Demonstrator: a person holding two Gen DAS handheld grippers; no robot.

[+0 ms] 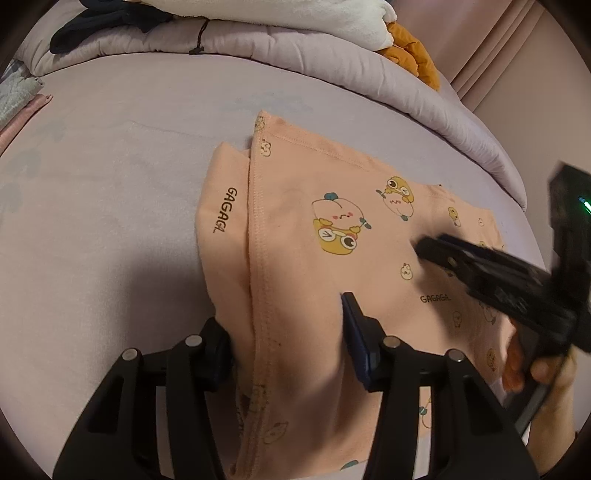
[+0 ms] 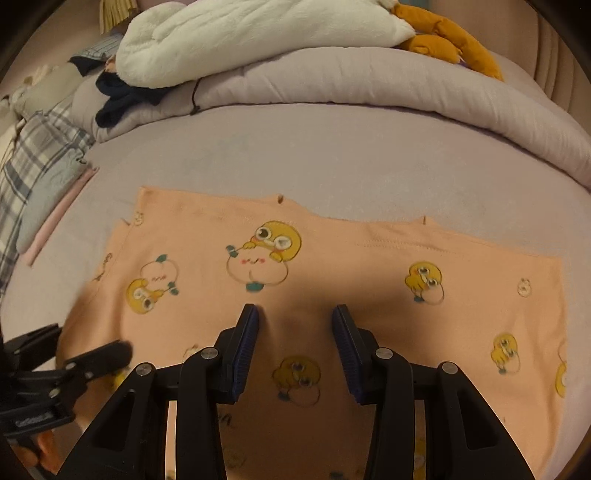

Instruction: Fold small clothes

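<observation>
Peach garment (image 2: 332,280) with cartoon duck prints lies flat on the lilac bed sheet (image 2: 332,162), one side folded over at its left edge; left gripper (image 1: 284,332) straddles that folded edge, fabric bunched up between its pads, though whether they pinch it I cannot tell; right gripper (image 2: 295,321) stands with jaws apart, tips pressing down on the cloth, nothing grasped; rolled quilt (image 2: 369,92), white plush blanket (image 2: 240,33) and orange cloth (image 2: 443,37) sit at the far side; plaid stack (image 2: 40,162) lies left.
</observation>
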